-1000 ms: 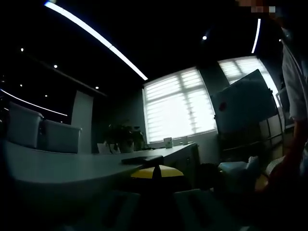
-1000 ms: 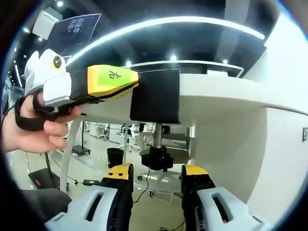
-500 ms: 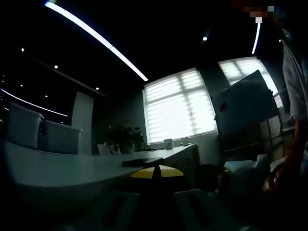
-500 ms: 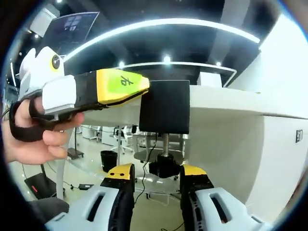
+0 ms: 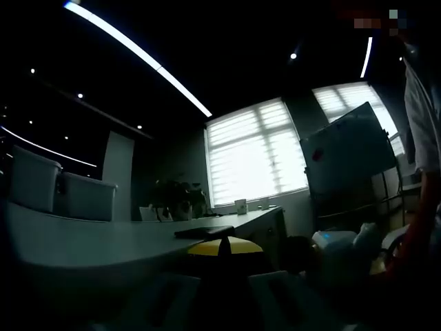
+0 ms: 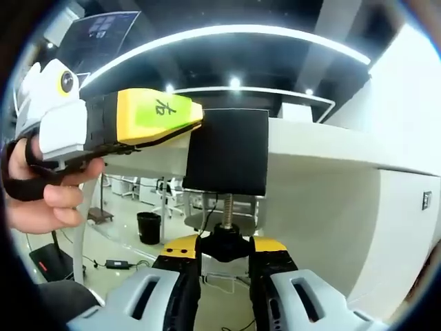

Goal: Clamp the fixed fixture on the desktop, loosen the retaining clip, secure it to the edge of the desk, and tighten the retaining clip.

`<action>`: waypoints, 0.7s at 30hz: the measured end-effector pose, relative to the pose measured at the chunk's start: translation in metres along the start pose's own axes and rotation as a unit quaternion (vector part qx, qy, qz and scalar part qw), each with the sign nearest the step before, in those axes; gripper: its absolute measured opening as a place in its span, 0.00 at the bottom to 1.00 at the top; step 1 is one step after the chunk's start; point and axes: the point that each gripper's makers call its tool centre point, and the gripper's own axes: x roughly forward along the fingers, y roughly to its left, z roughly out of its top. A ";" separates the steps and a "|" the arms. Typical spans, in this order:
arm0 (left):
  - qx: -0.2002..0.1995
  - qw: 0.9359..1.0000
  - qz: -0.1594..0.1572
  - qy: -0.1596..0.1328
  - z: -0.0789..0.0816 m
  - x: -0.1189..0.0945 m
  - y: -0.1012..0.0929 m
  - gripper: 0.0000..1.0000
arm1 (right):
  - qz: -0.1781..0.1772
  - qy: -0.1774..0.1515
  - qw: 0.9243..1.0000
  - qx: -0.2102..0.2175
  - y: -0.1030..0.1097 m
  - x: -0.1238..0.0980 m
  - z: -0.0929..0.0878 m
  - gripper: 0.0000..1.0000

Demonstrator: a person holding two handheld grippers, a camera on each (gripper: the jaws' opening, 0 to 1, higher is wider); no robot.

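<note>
The desk [image 6: 324, 148] runs across the right gripper view as a thick white slab, seen from below its edge, and in the left gripper view its pale top [image 5: 96, 238] stretches away toward bright windows [image 5: 255, 152] in a dim room. A whiteboard [image 5: 348, 155] stands to the right of the windows, and two pale chairs [image 5: 58, 189] sit at the far side of the desk.

The fixture [image 6: 227, 152], a black block, sits on the desk's edge, with a threaded screw [image 6: 226, 210] hanging below it and a black knob [image 6: 222, 245] at the screw's lower end.

The left gripper [image 6: 189, 121], held in a hand [image 6: 45, 200], reaches in from the left; its yellow tip touches the fixture's upper left side. In its own view the left gripper [image 5: 220, 248] has its yellow tips pressed together against a dark shape, likely the fixture.

The right gripper [image 6: 224, 249] sits below the fixture, its yellow-tipped jaws pinching the knob from either side.
</note>
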 end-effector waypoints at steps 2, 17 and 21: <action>0.002 1.000 0.000 0.001 0.000 0.000 0.001 0.01 | 0.034 -0.010 0.999 0.005 0.003 0.001 0.001 0.25; -0.002 1.000 0.000 0.003 0.000 -0.002 -0.001 0.01 | 0.218 -0.006 0.976 0.009 0.011 0.006 0.000 0.25; -0.002 1.000 0.000 0.004 -0.002 -0.002 -0.002 0.01 | 0.160 0.016 0.985 0.056 0.005 0.008 -0.012 0.33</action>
